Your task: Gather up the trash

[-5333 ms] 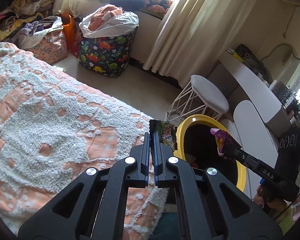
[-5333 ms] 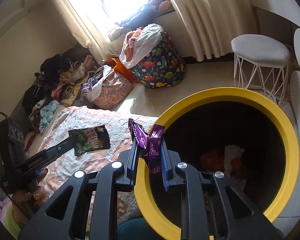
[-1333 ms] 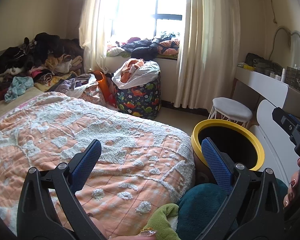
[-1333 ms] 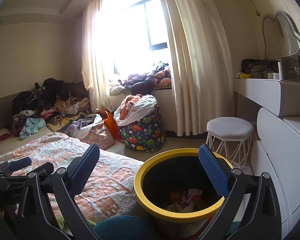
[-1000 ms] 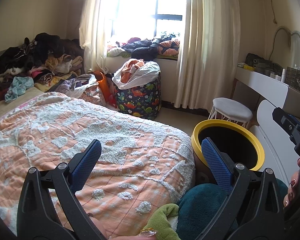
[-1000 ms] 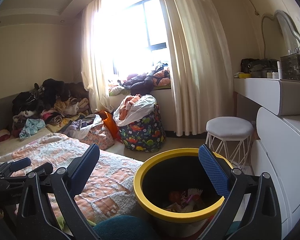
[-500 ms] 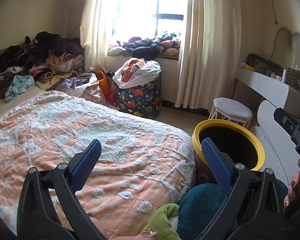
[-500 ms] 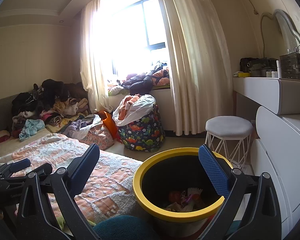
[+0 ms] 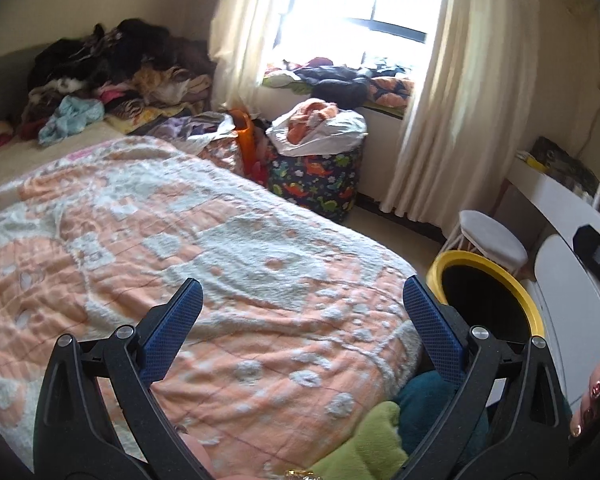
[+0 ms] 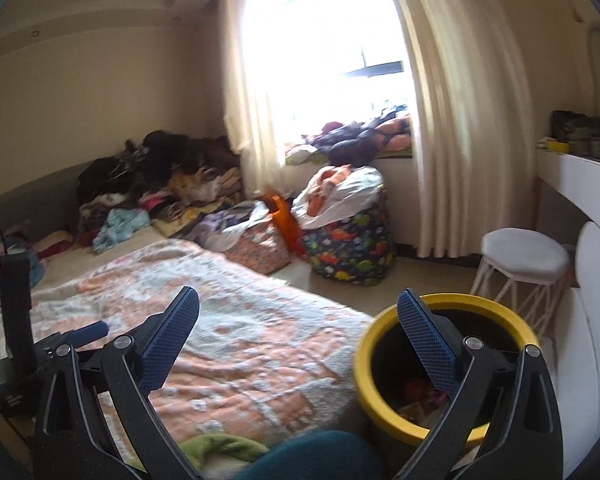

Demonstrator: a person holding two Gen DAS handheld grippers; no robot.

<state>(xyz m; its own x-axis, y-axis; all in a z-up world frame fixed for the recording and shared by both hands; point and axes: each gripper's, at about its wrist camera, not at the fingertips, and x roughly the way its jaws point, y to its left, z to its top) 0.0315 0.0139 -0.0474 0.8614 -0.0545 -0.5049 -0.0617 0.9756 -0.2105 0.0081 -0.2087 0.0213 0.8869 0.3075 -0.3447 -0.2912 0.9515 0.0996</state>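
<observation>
Both my claws gape wide with nothing in them: left claw [image 9: 302,322], right claw [image 10: 298,326]. The yellow-rimmed bin [image 10: 446,364], round and dark inside, sits just below my right claw, nearer to it; crumpled wrappers [image 10: 414,394] lie at its bottom. The fuzzy peach bedspread [image 9: 204,264] shows no trash I can see.

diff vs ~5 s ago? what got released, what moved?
Both let go: the left hand-held gripper dropped its green snack packet, the right hand-held gripper its purple wrapper. Both now stand open and empty, pulled back from over the yellow-rimmed bin; trash lies inside. In the last half second both views swung left. Bin, blanket and stool stayed put.
</observation>
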